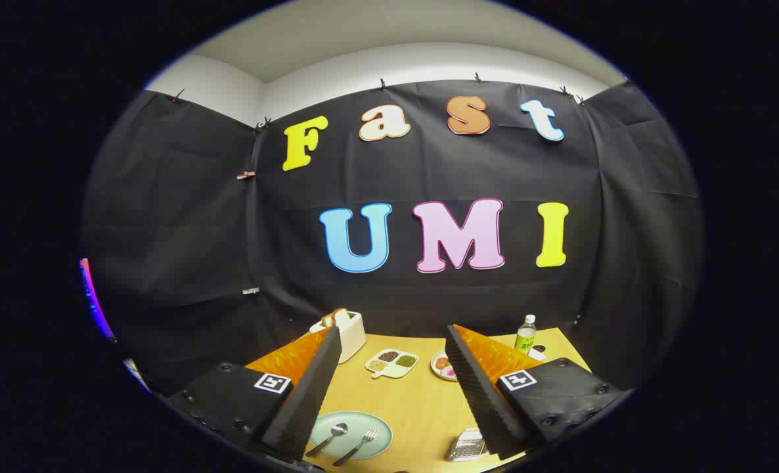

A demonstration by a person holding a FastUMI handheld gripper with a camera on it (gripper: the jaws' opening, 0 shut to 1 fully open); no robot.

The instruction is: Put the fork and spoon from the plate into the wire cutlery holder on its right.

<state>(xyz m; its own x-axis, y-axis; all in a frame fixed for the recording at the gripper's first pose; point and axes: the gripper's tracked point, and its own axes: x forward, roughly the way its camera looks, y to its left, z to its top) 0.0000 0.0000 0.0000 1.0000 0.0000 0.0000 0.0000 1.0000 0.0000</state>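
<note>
Metal fork (358,445) with dark handle and metal spoon (330,437) with dark handle lying side by side, spoon to the left, on round pale-green plate (376,426), low between the fingers. Silver wire-mesh cutlery holder (466,445) right of the plate, partly hidden behind the right finger. All on smooth light-wood table (422,401). Gripper (389,341) held above the table, jaws spread wide, ribbed pads facing inward, nothing held. Beyond the fingers: cream three-compartment dish (393,362) of beans or grains; small round plate (439,365) with pink and red items; white toaster (350,332) with browned bread in its slot; clear plastic bottle (525,334) with green label and white cap.
</note>
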